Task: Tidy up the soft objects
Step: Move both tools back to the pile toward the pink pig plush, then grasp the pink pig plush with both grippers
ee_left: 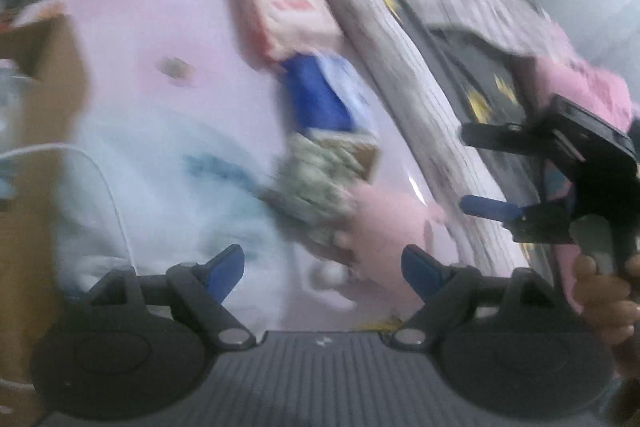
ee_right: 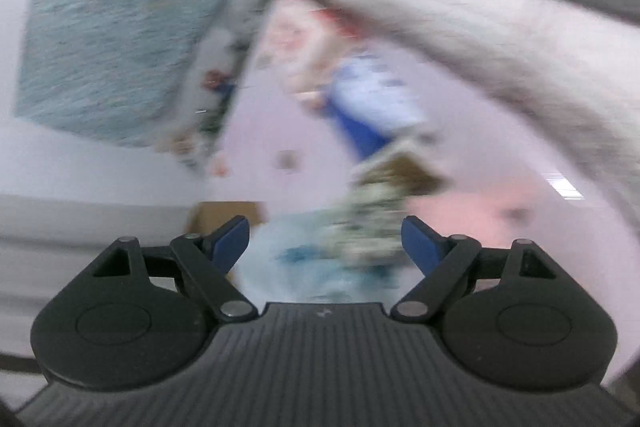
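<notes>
A: What soft things are laid out?

B: A row of folded cloths on the pink bed sheet (ee_left: 132, 27). The blue-and-white cloth (ee_left: 324, 95) sits in the middle. Just beyond it lies a pink-and-red one (ee_left: 288, 11), and on its near side a speckled green-and-cream one (ee_left: 320, 179), then a plain pink one (ee_left: 384, 223). All are blurred.

A: And the grippers?

B: The left gripper (ee_left: 322, 267) has its fingers spread wide, nothing between them. The right gripper (ee_right: 325, 243) is likewise spread and empty, above the near end of the row.

A: What surrounds the blue-and-white cloth?

B: A grey-white bolster (ee_left: 384, 39) runs alongside it. On the opposite side stands a cardboard box (ee_left: 44, 75), with a white cable (ee_left: 108, 187) nearby.
</notes>
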`<action>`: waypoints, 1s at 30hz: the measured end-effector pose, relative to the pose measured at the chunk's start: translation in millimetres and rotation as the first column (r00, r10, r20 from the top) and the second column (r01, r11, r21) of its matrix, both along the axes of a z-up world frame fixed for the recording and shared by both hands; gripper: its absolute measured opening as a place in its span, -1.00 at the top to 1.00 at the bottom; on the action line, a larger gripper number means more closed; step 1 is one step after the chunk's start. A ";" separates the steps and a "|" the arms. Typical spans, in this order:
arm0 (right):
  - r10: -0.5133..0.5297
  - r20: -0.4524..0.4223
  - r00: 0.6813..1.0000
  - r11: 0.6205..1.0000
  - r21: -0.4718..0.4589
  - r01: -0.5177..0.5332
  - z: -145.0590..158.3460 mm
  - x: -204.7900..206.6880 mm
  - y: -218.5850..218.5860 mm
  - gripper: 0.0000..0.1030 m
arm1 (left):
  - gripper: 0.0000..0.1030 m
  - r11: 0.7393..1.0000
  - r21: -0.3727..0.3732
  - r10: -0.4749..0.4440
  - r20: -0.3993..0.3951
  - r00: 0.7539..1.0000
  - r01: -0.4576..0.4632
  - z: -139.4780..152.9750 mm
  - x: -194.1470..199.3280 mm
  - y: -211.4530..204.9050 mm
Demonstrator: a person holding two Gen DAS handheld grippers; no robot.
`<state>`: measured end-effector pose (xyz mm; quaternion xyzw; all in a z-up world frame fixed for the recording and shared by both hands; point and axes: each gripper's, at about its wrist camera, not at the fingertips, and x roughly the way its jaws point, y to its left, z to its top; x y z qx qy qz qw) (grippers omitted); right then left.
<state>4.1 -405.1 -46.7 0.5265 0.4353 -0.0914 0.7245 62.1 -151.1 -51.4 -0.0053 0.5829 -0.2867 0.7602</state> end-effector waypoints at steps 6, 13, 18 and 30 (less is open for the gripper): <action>-0.006 -0.127 0.992 1.000 0.002 0.006 -50.6 -29.2 -17.8 -0.62 | -0.67 0.995 0.067 -0.078 -0.031 0.996 0.080 -41.2 -16.1 -64.2; 0.022 -0.150 0.988 0.997 0.081 -0.009 -98.9 -29.4 -24.7 -0.62 | -0.67 0.992 0.101 -0.068 -0.099 0.993 0.078 -75.8 -2.1 -97.5; 0.054 -0.131 0.990 0.988 0.147 -0.035 -127.2 -13.3 -19.1 -0.63 | -0.67 0.991 0.119 -0.046 -0.159 0.986 0.065 -92.0 2.9 -108.3; 0.056 -0.145 0.988 0.981 0.194 -0.027 -133.7 -14.2 -18.0 -0.40 | -0.63 0.986 0.142 -0.065 -0.168 0.984 0.089 -89.9 -5.2 -125.7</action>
